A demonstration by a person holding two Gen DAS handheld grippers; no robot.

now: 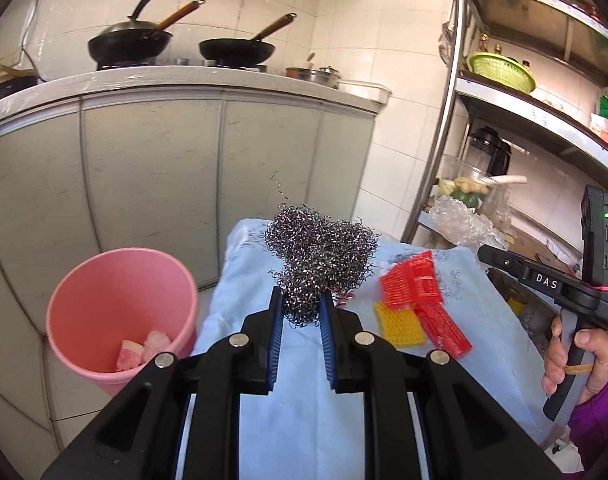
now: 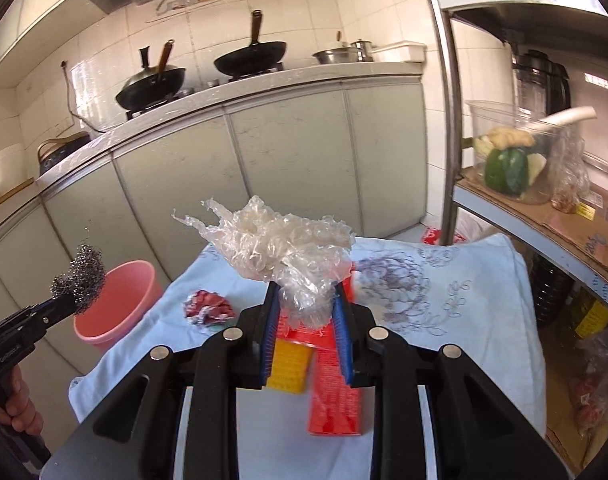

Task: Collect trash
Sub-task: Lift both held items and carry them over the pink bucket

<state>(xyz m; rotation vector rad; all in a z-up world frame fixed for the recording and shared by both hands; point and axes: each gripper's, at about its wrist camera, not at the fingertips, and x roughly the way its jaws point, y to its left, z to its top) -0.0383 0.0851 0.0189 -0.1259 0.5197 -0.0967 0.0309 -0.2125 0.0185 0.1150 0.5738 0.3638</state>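
Both tools are loaded, so the step in hand looks like the carry to the bin. The left gripper [image 1: 300, 312] has its blue-padded jaws closed on a steel wool scourer [image 1: 321, 264], a springy tangle of curled metal shavings that bulges out ahead of the fingertips. The right gripper [image 2: 305, 304] is clamped on a wad of crumpled clear plastic film [image 2: 280, 248], thin, glossy and creased, with a ragged tail trailing to its left.

The pink plastic bin [image 1: 122, 312], a smooth tapered bucket, stands off to the left of the left gripper and below it, beside the cloth-covered table [image 1: 296, 420]; some pale pink scraps already lie at its bottom. The next move probably calls for swinging the scourer over the rim before opening the jaws, then bringing the film across.

Trash remains on the pale blue cloth: red and yellow ribbed mesh pieces [image 1: 419, 300] lie to the right of the left gripper and under the right one, and a crumpled red-and-white wrapper [image 2: 210, 308] sits left of the right gripper.
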